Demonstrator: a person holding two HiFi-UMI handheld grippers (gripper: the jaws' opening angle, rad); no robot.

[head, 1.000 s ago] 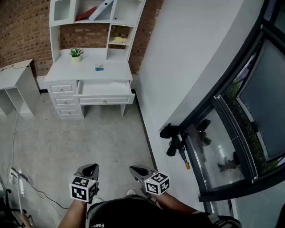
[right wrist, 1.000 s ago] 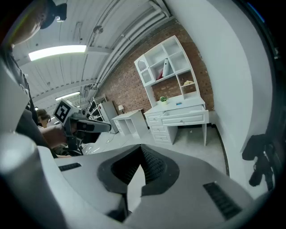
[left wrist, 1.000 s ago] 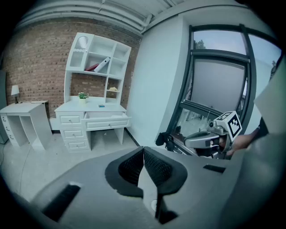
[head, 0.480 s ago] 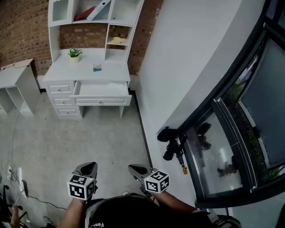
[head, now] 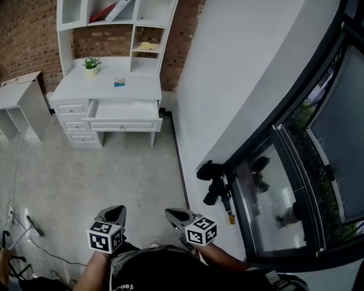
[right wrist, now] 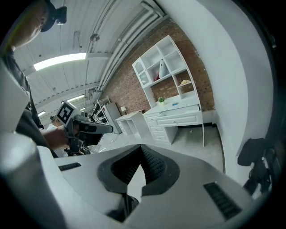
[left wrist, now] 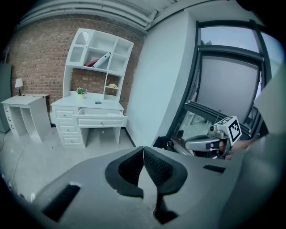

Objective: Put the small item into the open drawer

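Facing the desk (head: 139, 86), we carry left gripper (head: 114, 214) and right gripper (head: 175, 216) closed, empty; the small item (head: 119, 82) lies far ahead, just behind the open drawer (head: 122, 110) (nearer the left jaws' line).

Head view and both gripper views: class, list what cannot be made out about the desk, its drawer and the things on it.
Small item: too small in every view to name; blue and white.
Open drawer: front hides the inside in the gripper views; too far in the head view.
Yellowish thing on a shelf: too small to name.
Red and white things on the top shelf: cut by the head view's top edge.
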